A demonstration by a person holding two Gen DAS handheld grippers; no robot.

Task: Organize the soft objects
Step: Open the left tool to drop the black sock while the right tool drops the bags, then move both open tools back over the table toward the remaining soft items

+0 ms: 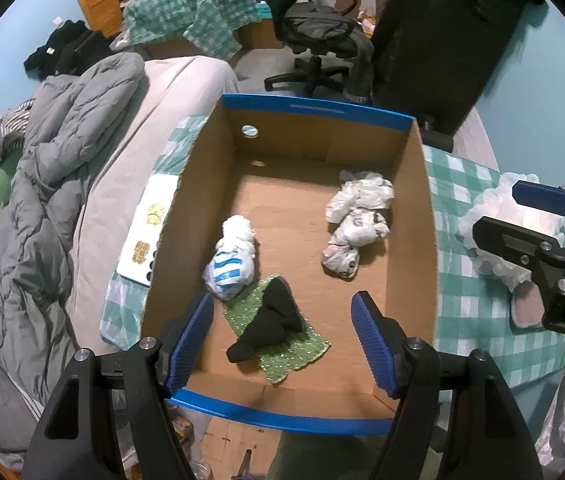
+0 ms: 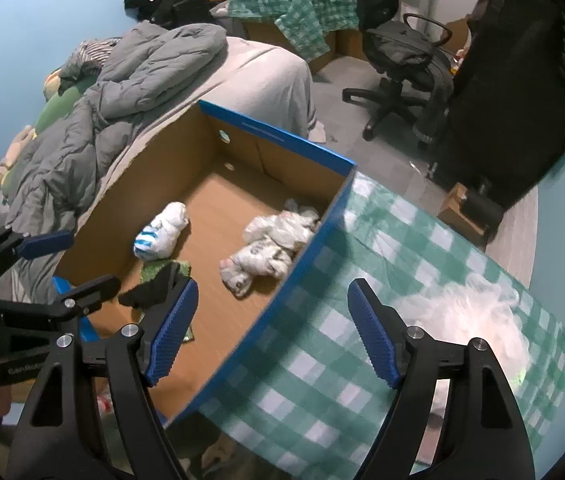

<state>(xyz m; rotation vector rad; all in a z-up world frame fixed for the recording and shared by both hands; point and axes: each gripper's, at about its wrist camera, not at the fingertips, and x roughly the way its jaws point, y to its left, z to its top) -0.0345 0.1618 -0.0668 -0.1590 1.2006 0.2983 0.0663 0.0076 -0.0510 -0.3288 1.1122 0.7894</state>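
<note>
Your left gripper (image 1: 282,340) is spread wide and holds nothing, hanging over the near end of the cardboard box (image 1: 198,200). Just beyond its fingers, a black sock (image 1: 274,320) lies on a green cloth (image 1: 302,350) on the box floor. A white-and-blue bundle (image 1: 230,260) sits by the left wall, touching the cloth's far corner. A crumpled white bag (image 1: 356,224) lies near the right wall. Your right gripper (image 2: 272,332) is also spread and empty, over the box's blue right edge and the checked cloth (image 2: 362,360). A fluffy white pile (image 2: 482,320) rests on that cloth, outside the box.
</note>
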